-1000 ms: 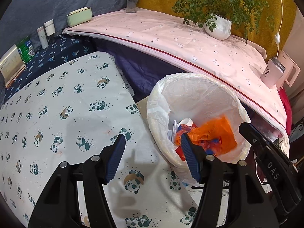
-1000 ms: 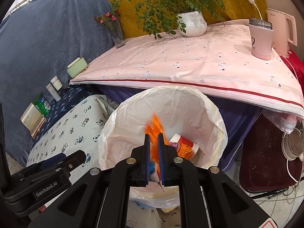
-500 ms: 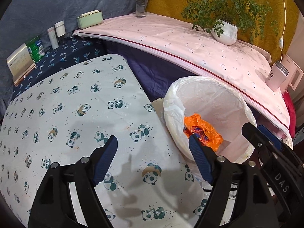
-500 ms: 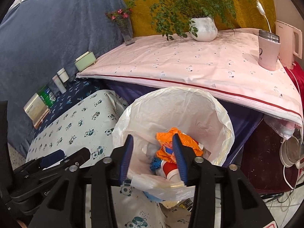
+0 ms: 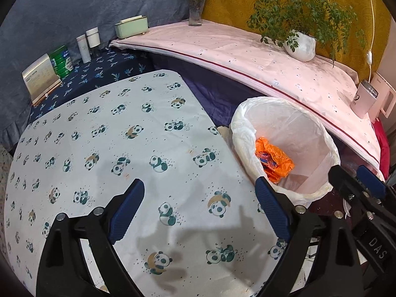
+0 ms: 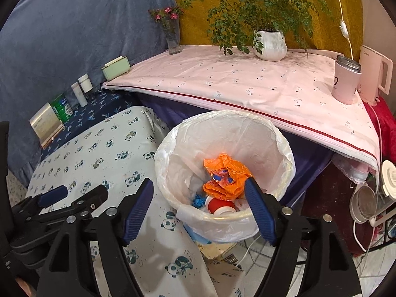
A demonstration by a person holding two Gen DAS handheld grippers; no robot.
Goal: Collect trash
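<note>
Crumpled orange plastic trash is seen lying inside the round bin lined with a white plastic bag, above what may be a red-and-white cup. The bin is placed just right of the panda-print tablecloth. The right gripper is held near the bin's near rim, jaws spread and empty. The left gripper is held over the cloth, jaws likewise spread wide.

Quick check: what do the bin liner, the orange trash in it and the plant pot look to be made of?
Bin liner: thin whitish plastic film, translucent, wrinkled, folded over the rim. Orange trash: crumpled thin plastic, probably a bag or wrapper, slightly glossy with blue print. Plant pot: likely glazed ceramic, white and ribbed, though it might be plastic.
</note>
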